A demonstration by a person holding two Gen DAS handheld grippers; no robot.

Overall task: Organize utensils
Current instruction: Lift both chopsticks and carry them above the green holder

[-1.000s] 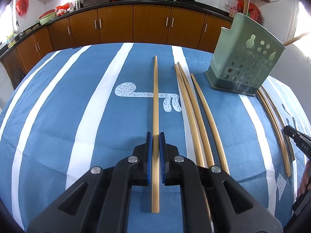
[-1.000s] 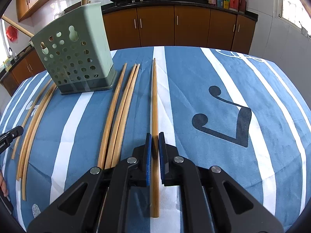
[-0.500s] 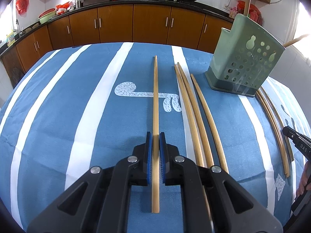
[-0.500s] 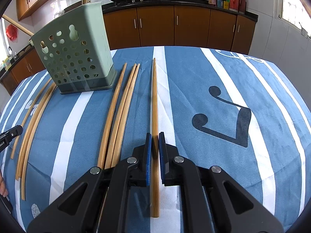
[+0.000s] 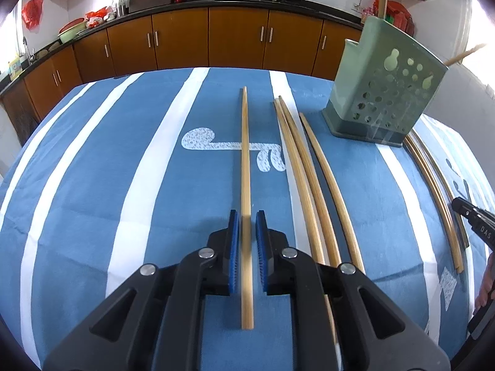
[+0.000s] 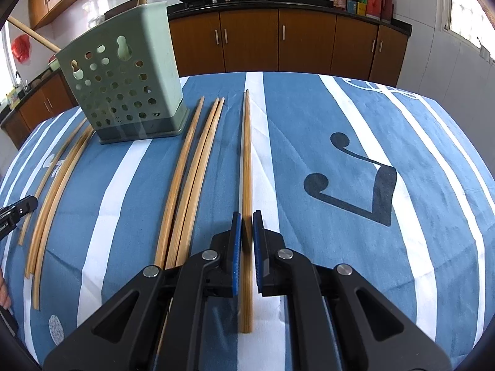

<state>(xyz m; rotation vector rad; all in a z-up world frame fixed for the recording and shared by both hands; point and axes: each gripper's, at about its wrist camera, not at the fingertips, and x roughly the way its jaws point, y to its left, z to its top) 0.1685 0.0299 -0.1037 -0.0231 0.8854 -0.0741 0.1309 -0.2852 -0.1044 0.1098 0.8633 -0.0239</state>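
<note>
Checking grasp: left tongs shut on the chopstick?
Open. Left tongs have just been opening; gaps show beside the long bamboo chopstick between the blue pads.

Bamboo chopsticks [image 5: 246, 167] flat beside green holder [image 5: 383, 92]

Chopsticks [image 5: 245, 154]: 1 betw. left claw's [image 5: 246, 216] just-opened jaws, 3 just right of it. 1, maybe 2, in right claw [image 6: 246, 216], 3 to its left. Green holder [image 5: 386, 92]: 1, w/ 2 sticks [image 6: 27, 32] inside.

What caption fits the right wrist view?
Right tool clamps a bamboo chopstick beside the perforated green plastic holder on striped blue cloth.
</note>
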